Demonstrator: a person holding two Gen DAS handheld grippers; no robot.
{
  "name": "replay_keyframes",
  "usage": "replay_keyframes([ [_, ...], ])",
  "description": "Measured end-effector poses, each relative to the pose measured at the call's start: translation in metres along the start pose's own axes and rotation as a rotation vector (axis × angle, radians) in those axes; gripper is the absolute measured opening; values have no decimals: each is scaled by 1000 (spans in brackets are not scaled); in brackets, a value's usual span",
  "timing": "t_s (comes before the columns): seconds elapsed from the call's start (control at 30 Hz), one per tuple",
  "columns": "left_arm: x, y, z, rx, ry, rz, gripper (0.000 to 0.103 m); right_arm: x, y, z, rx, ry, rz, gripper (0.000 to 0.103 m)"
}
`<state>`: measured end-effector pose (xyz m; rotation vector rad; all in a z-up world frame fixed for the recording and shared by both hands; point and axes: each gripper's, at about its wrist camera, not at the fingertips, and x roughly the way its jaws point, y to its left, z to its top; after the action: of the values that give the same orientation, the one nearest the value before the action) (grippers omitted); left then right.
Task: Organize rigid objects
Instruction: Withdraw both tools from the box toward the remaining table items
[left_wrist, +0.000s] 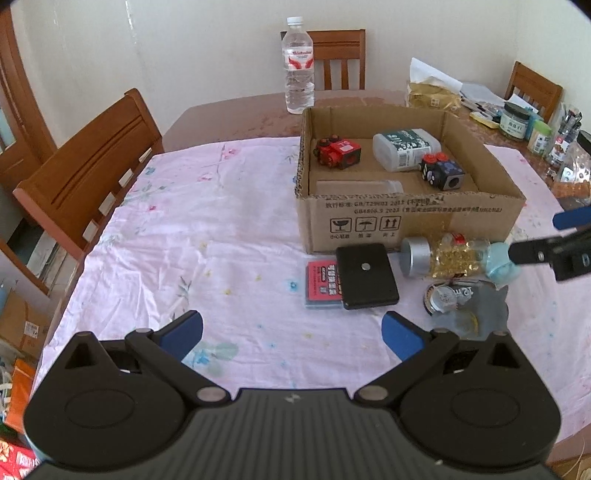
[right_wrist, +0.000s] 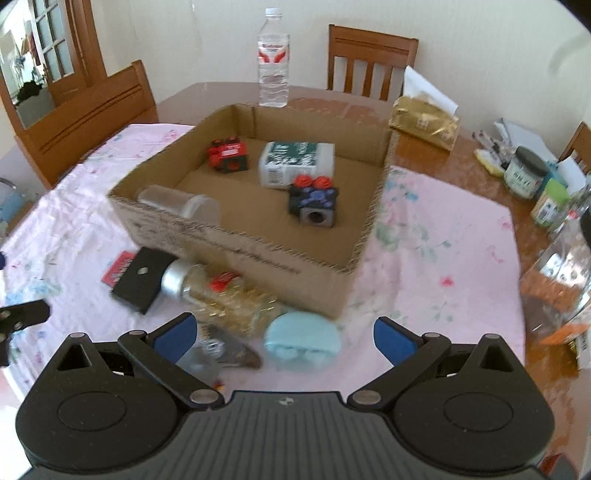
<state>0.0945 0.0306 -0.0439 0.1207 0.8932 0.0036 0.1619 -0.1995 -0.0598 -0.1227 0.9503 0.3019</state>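
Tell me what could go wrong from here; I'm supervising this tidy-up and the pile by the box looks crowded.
The open right gripper is near the pale blue object, which touches the glass jar of gold beads lying on its side; a nudge could roll the jar. The jar also leans on the black square block, so lifting either may shift the other. The cardboard box wall stands close behind, leaving little approach room.
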Motion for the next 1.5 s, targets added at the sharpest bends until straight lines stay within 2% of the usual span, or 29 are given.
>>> replay_keyframes([
  [0.23, 24, 20, 4, 62, 22, -86, 102, 3, 27, -5, 61, 33, 56, 103],
  [0.37, 36, 31, 7, 100, 35, -145, 102, 11, 51, -9, 79, 70, 52, 103],
  [0.57, 53, 30, 19, 190, 23, -218, 102, 22, 77, -22, 97, 112, -21, 103],
  [0.83, 79, 2, 36, 250, -1, -306, 102, 28, 82, -34, 124, 132, -89, 103],
  [0.97, 97, -8, 39, 229, 12, -327, 102, 26, 80, -35, 147, 129, -101, 103],
  [1.1, 111, -12, 36, 203, 37, -317, 102, 25, 79, -35, 157, 130, -104, 103],
  [1.23, 113, -4, 35, 167, 39, -316, 103, 28, 80, -35, 157, 133, -101, 103],
  [1.5, 109, 14, 33, 162, 38, -270, 102, 32, 80, -35, 166, 133, -91, 103],
])
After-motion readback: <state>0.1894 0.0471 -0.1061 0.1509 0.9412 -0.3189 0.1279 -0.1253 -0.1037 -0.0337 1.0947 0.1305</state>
